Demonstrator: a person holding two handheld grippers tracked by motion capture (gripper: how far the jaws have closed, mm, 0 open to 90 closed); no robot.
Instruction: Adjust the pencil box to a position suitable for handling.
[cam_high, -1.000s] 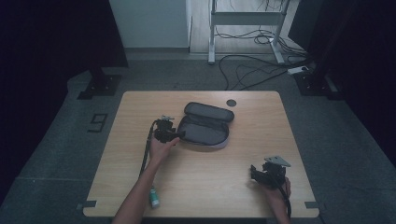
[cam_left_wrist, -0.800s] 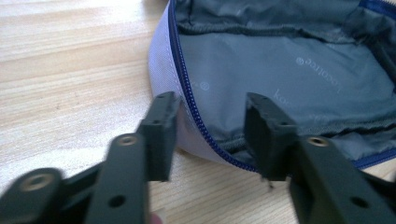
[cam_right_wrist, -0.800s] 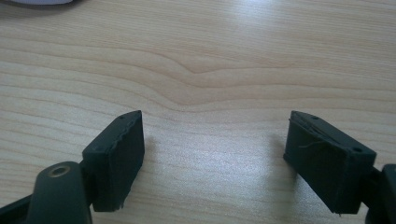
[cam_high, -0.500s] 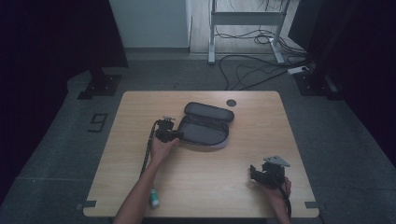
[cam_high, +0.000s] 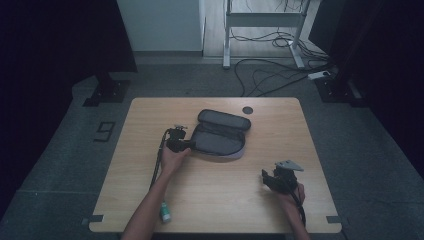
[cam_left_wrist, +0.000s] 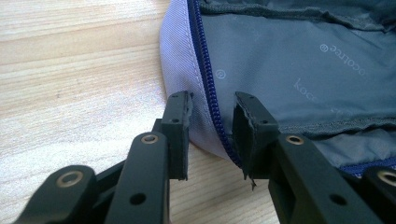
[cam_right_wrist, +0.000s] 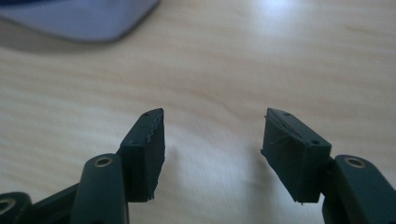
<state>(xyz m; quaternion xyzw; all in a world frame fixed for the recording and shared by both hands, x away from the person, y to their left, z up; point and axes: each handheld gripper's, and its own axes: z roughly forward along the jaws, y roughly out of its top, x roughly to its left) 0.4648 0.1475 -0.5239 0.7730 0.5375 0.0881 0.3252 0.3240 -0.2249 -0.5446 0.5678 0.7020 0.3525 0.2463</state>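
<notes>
High view: a wooden table stood on grey floor, an unzipped case lying open near its centre. Left gripper view: the left gripper straddled the case's blue zipper edge, jaws narrowly apart. Right gripper view: the right gripper hung over bare wood, jaws wide

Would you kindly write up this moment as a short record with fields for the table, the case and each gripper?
table: wooden table, a small dark round disc near its far edge
case: grey zip case lying open, blue zipper along its rim
left gripper: left gripper at the case's left end, jaws apart astride the rim, not clamped
right gripper: right gripper apart from the case, jaws wide over bare wood
near edge: small green-capped tube by the left forearm
</notes>
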